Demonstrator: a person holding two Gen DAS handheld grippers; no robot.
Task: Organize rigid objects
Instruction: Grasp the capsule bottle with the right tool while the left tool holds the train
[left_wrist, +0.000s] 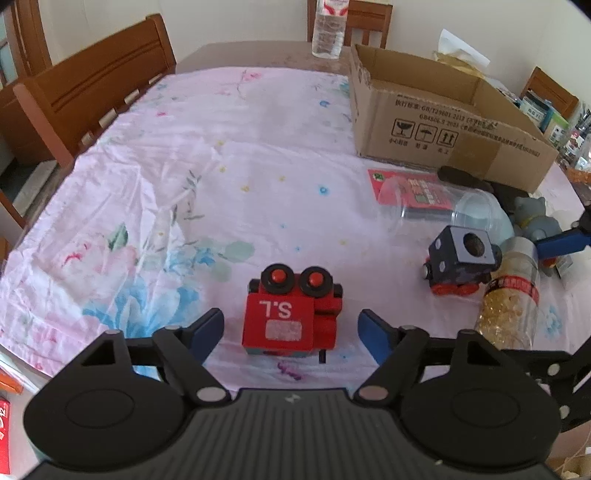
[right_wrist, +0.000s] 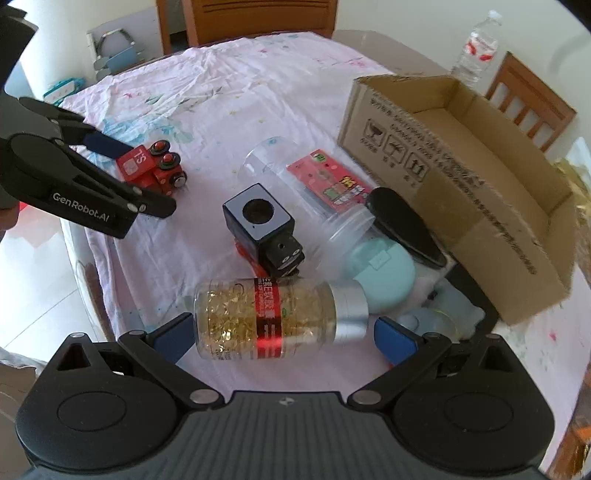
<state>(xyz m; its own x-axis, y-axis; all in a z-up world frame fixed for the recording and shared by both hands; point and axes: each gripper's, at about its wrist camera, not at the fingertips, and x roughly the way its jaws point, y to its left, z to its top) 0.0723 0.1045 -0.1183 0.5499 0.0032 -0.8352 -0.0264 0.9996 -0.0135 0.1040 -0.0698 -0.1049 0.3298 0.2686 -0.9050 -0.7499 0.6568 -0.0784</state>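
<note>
A red toy train (left_wrist: 291, 317) marked "S.L" lies on its side on the pink cloth, between the open fingers of my left gripper (left_wrist: 291, 332); the pads do not touch it. It also shows in the right wrist view (right_wrist: 151, 168) beside the left gripper (right_wrist: 110, 162). A jar of gold flakes (right_wrist: 280, 321) with a silver cap lies on its side between the open fingers of my right gripper (right_wrist: 284, 336). A black toy train (right_wrist: 264, 229) stands just beyond the jar. An open cardboard box (right_wrist: 461, 177) sits at the right.
A clear plastic cup (right_wrist: 303, 206) lies on its side over a red card (right_wrist: 332, 181). A black oval object (right_wrist: 402, 225), a mint case (right_wrist: 384, 273) and a grey figure (left_wrist: 532, 218) crowd the box's near side. A water bottle (left_wrist: 328, 26) and wooden chairs (left_wrist: 96, 81) stand around the table.
</note>
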